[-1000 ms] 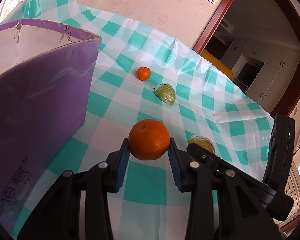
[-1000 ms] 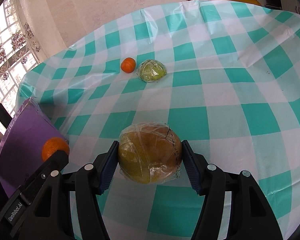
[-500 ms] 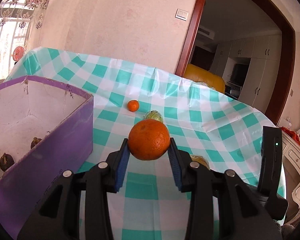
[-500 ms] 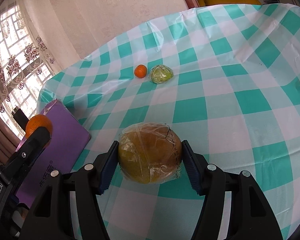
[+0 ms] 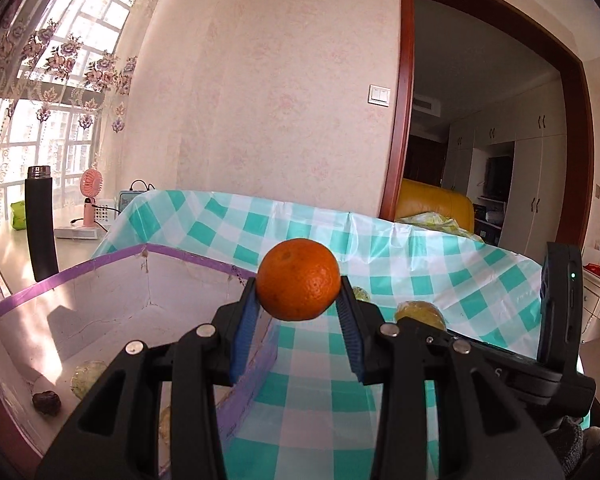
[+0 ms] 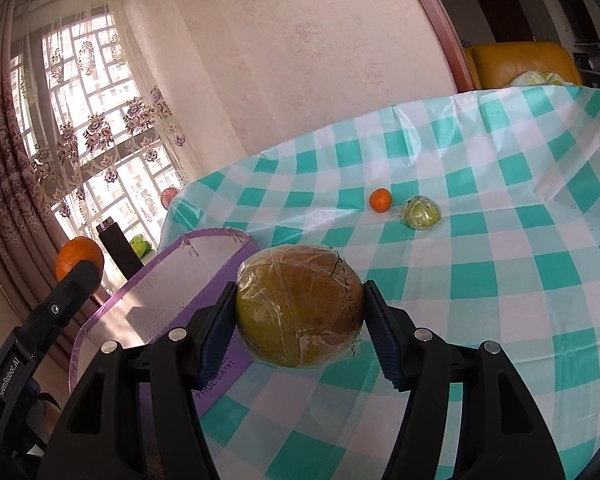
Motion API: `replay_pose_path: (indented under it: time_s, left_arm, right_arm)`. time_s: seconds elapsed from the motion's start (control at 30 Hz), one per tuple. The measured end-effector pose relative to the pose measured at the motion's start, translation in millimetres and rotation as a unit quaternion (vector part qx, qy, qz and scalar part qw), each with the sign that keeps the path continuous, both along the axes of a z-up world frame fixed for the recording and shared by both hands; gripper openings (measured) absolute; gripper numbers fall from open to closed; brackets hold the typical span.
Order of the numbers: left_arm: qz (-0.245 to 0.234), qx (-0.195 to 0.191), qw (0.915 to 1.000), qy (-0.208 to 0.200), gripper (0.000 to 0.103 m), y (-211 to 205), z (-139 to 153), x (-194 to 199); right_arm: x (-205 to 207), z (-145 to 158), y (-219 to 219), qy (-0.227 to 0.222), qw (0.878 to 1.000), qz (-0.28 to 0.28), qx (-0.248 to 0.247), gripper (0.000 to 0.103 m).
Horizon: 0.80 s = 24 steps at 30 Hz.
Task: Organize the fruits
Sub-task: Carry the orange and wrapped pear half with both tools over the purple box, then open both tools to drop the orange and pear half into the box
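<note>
A worktop under a teal-and-white checked tablecloth fills the lower part of both views. Beyond its far left corner a pale sill by the window carries a tall dark flask standing upright, a green packet just behind it, a small pink fan and a white box with a cable. Lace curtains with a purple flower pattern hang over the window. On the pale pink wall sits a light switch, beside a red-brown door frame. Through the doorway show a yellow armchair and white cupboards.
</note>
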<state>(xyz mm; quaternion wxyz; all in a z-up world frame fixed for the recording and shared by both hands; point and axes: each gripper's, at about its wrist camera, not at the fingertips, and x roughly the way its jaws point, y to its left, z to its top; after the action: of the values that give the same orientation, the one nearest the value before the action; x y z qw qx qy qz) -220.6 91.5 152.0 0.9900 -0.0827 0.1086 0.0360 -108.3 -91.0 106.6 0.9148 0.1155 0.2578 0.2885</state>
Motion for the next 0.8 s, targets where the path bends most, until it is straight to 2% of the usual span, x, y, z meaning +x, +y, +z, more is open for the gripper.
replay_pose_path:
  time_s: [0.2, 0.4, 0.5, 0.7, 0.8]
  left_arm:
    - [0.048, -0.006, 0.9986, 0.020, 0.039, 42.1, -1.5, -15.5]
    - [0.094, 0.011, 0.9922, 0.080, 0.039, 75.7, -11.7, -17.8]
    - [0.107, -0.001, 0.9881, 0.110, 0.039, 90.8, -17.9, -15.9]
    - [0.117, 0.008, 0.9786, 0.169, 0.039, 105.7, -31.6, -7.4]
    - [0.117, 0.008, 0.9732, 0.198, 0.039, 110.8, -40.6, -3.7]
  right_arm:
    - [-15.3, 9.6, 34.4, -0.023, 0.999, 0.042, -0.024, 0.060]
    - [-21.5, 20.6, 64.4, -0.043, 0.995, 0.074, -0.041, 0.060]
    - [-19.8, 23.3, 82.6, -0.043, 0.994, 0.091, -0.048, 0.060]
    - [-15.6, 27.6, 132.2, -0.054, 0.987, 0.122, -0.090, 0.060]
    - [-6.8, 24.0, 157.5, -0.044, 0.983, 0.128, -0.123, 0.060]
